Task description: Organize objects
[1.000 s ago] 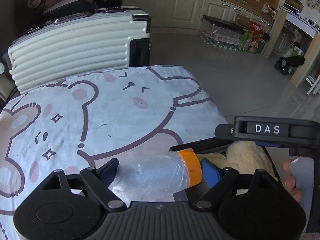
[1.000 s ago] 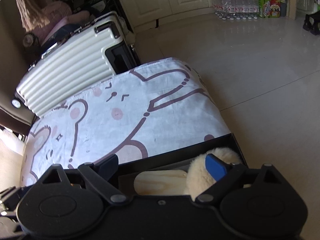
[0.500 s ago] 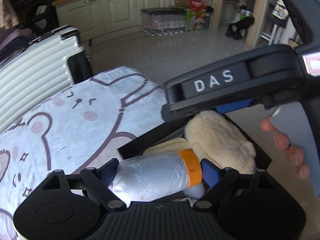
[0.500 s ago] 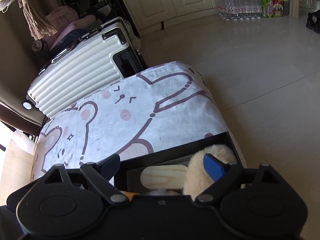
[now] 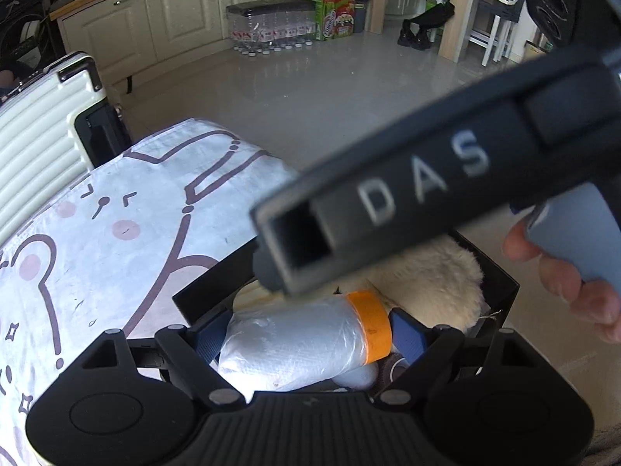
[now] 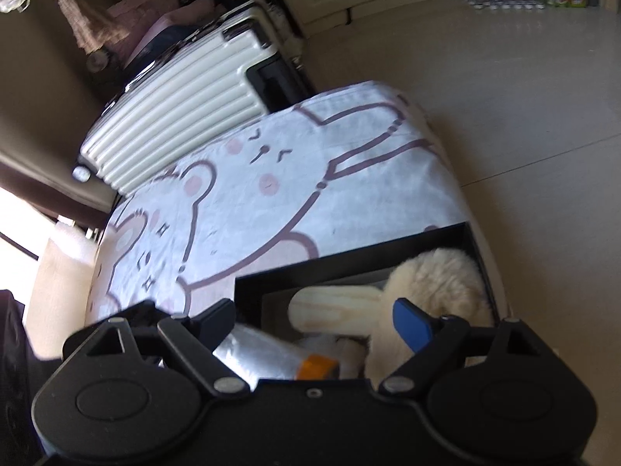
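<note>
The left claw, clenched on the plastic-wrapped roll, has carried it from over the bear-print surface to above the black box, ready for release. The right claw, nothing gripped, is closing beside it.

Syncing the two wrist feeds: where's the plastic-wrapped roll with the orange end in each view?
Left wrist: plastic-wrapped roll at bottom centre, clamped between the left gripper's fingers, over the black box.
Right wrist: bottom centre-left, partly hidden behind the gripper body, orange end pointing right.
Shared landmark: the cream fluffy toy in the box.
</note>
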### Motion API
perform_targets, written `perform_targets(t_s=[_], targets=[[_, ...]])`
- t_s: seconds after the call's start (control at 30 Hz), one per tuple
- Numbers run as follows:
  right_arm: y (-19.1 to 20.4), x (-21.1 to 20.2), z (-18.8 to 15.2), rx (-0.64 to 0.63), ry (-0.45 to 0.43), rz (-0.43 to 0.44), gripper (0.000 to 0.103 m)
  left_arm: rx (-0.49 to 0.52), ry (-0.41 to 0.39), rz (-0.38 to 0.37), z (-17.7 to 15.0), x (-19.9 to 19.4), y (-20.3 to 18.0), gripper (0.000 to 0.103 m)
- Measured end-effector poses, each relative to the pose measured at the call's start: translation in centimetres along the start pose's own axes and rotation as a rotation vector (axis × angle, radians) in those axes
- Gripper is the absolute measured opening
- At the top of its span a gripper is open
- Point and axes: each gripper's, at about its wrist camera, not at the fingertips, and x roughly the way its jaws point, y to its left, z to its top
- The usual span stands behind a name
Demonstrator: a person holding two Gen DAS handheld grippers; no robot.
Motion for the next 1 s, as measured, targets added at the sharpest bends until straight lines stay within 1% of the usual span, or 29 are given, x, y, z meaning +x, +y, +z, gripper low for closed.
perform_targets(t_s=[0.13,0.2,0.23,0.27,0.3,0.4,0.5,0.73,0.8,0.9,1.0], targets=[[0.4,0.7,-0.4,-0.045,0.056,0.022,0.089,0.032,0.007,-0.024,-0.2,0.6,-0.2,0.087],[0.3,1.1,-0.5,-0.045,0.069,0.016,0.089,0.036,0.015,-0.017,-0.3,0.9,-0.1,0.089],[0.2,1.2,-0.6,-0.039,0.072,0.013,0.089,0.036,0.022,-0.007,-0.3,1.1,-0.1,0.09],[-0.1,1.3,-0.5,-0.027,0.075,0.009,0.089,0.035,0.028,0.007,-0.4,1.3,-0.1,0.096],[-0.4,1.4,-0.5,-0.014,0.075,0.004,0.089,0.035,0.027,0.019,-0.4,1.3,-0.1,0.1],[-1.1,1.5,-0.3,0.029,0.069,-0.019,0.089,0.021,0.016,0.024,-0.3,1.0,0.2,0.102],[-1.6,1.6,-0.2,0.07,0.061,-0.032,0.089,0.007,0.008,0.025,-0.3,0.6,0.6,0.103],[-1.7,1.8,-0.2,0.12,0.042,-0.066,0.087,-0.031,0.006,0.04,-0.7,-0.7,1.8,0.103],[-1.6,1.9,-0.1,0.136,0.04,-0.065,0.085,-0.052,0.008,0.049,-0.8,-1.1,2.4,0.103],[-1.2,2.1,-0.1,0.148,0.035,-0.06,0.078,-0.081,0.016,0.064,-1.0,-1.3,3.4,0.103],[-0.7,2.3,-0.1,0.151,0.034,-0.058,0.074,-0.098,0.047,0.071,-1.3,-1.5,4.0,0.103]])
